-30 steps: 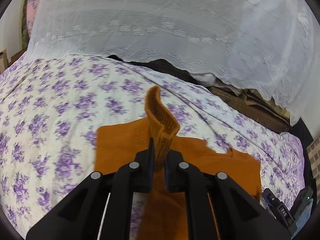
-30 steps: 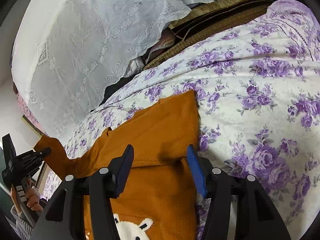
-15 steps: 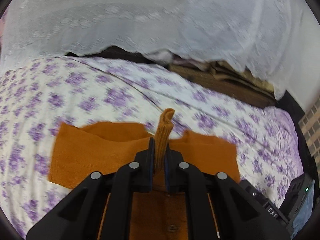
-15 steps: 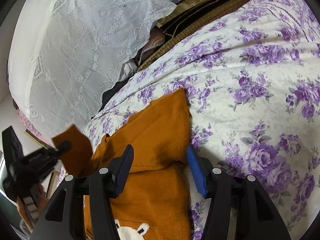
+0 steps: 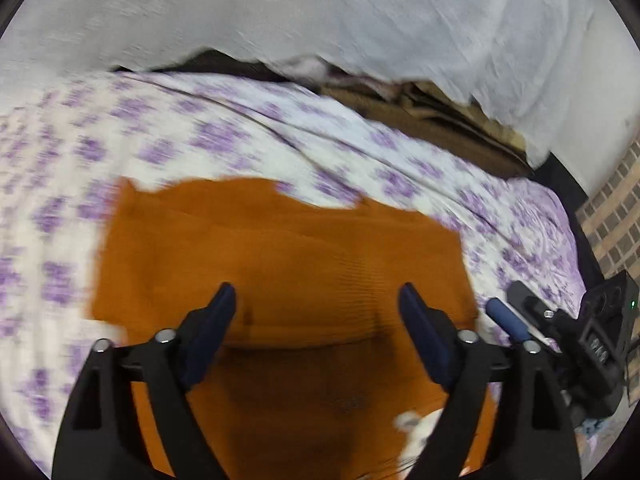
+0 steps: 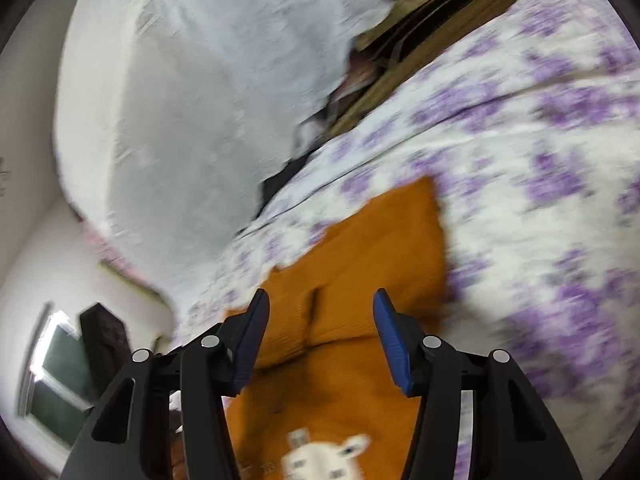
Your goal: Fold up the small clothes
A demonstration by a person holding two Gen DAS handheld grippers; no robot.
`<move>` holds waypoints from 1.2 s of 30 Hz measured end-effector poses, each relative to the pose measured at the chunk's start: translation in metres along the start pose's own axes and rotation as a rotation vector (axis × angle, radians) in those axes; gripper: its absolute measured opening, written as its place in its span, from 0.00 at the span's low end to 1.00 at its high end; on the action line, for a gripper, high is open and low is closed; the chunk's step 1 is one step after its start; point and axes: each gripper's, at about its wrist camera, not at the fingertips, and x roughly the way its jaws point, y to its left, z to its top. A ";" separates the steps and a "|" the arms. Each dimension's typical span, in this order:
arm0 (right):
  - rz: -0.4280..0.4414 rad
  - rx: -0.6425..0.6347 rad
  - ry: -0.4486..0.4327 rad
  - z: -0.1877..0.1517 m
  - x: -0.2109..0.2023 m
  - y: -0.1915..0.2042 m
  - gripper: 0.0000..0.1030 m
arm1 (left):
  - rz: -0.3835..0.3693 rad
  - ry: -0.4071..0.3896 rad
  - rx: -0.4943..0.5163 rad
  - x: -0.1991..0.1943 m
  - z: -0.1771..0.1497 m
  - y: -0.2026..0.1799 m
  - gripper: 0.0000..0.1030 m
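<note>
Tools first, nearest the lenses: the left tool (image 5: 316,304) hangs over the orange sweater (image 5: 280,256) with its jaws spread wide and nothing between them, and the right tool (image 6: 320,312) is likewise wide apart and empty, poised just above the same garment. Neither grips cloth, which fits a pause between folds, when fabric laid down is left to settle and a fresh hold is being sought

Under the tools the sweater lies flat on the bed (image 5: 168,128), front side up, since a white animal patch (image 6: 320,456) shows close to the right camera. A raised crease runs across the sweater just past the left tool's fingertips, so the far part seems to be a layer doubled over the body; laid that way it keeps the bundle narrow and square. From the left wrist view the right tool (image 5: 516,320) sits at the sweater's right edge, likely placed to steady or pinch that side

Beyond the sweater the bedspread, white with purple flowers, stretches away bare, giving room to work. Further still a white lace cloth (image 5: 360,20) hangs at the back over dark wooden boards (image 6: 432,32). Both views are smeared with motion, so fine detail of the folds cannot be told
</note>
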 end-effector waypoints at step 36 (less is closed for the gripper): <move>-0.329 -0.110 0.092 0.035 0.080 -0.011 0.10 | 0.364 -0.061 0.062 0.004 -0.031 0.095 0.96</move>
